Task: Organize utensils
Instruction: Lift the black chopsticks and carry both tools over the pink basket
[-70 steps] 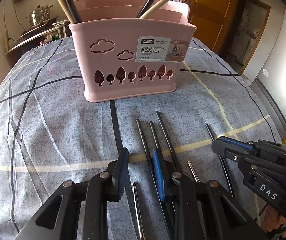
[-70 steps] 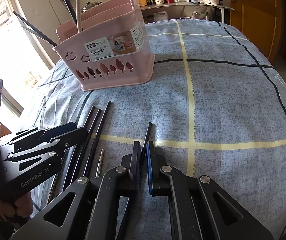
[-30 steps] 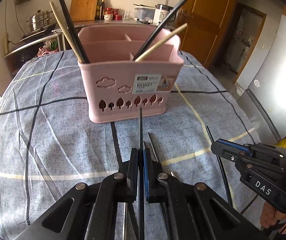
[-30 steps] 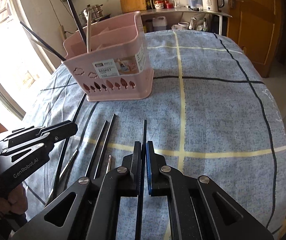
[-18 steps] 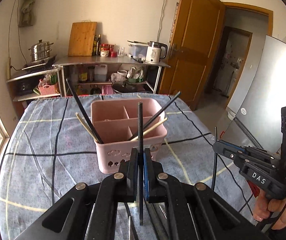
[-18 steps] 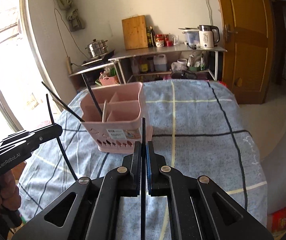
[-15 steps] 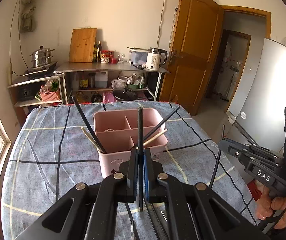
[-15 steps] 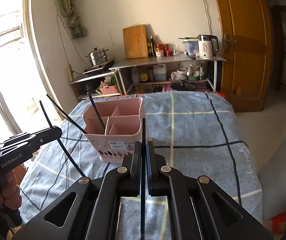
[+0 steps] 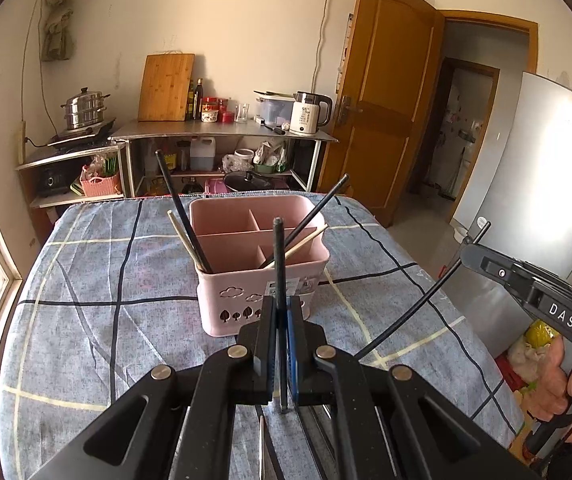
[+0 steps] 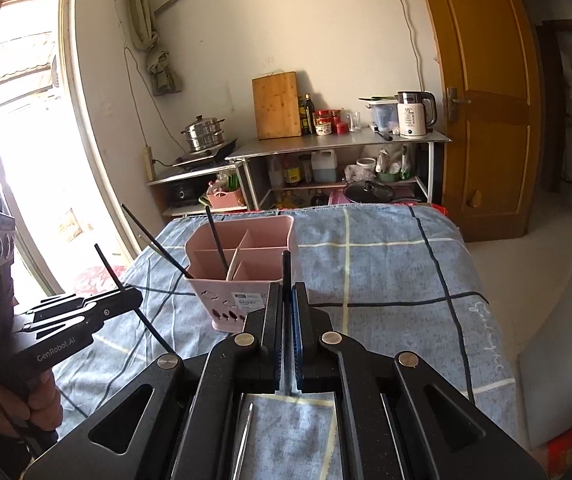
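Left gripper (image 9: 281, 344): jaws pinched tight on one black chopstick (image 9: 278, 264), which stands nearly upright and high above the pink basket (image 9: 261, 280).
Right gripper (image 10: 288, 336): same story, jaws closed hard on a second black chopstick (image 10: 286, 276), held up on the near side of the pink basket.
Pink basket: sits on the blue checked cloth (image 9: 85, 280), open top with dividers, two dark sticks and two pale ones already leaning inside.
Step in hand: I'd call it carrying both sticks over to drop them in.
Doing it well: tip each stick down so its lower end leads, aim for a compartment of the pink basket that has room, and clear the leaning sticks before the jaws let go. One hand at a time looks safer, since the two sticks could cross above the rim.
More to fetch: a metal utensil (image 10: 241, 440) lies on the cloth nearer than the pink basket, with others beside it.
Hard to make out: the sticks' lower ends vanish behind the jaws, and each gripper body covers most of the loose pieces, so their count is uncertain.
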Tool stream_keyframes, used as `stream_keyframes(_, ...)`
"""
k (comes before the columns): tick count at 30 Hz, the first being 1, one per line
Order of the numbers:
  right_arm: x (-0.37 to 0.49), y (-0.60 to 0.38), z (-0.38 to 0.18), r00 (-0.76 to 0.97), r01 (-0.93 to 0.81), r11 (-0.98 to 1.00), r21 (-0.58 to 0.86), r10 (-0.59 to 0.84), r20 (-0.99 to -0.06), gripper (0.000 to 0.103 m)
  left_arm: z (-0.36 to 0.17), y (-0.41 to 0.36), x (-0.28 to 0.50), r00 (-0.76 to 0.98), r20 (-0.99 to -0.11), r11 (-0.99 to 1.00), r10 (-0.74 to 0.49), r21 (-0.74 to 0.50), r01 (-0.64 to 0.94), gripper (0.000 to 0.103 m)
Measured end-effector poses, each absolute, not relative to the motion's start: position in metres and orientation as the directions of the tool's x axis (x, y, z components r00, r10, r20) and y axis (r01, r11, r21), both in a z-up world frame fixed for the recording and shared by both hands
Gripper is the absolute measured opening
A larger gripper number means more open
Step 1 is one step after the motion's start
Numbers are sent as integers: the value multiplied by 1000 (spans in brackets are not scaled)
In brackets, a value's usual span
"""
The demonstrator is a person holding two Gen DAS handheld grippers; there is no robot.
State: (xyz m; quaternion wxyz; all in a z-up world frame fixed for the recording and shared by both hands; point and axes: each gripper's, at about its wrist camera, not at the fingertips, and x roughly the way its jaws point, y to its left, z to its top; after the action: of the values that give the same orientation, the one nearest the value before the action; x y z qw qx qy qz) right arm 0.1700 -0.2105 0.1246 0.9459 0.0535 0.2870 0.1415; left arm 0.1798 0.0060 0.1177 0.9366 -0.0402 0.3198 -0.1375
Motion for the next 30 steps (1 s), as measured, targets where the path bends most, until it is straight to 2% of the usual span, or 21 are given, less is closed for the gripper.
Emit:
stream_keyframes(14,135,-215,118,773,-228,959,170,284,-567,4,113,5,131,746,-602,959,-284,-165,231,5)
stream_keyframes(30,133,-210,106,743,-211,963,169,271,-612,4,101,8,128,706,-637,951,-310,-194,242,6)
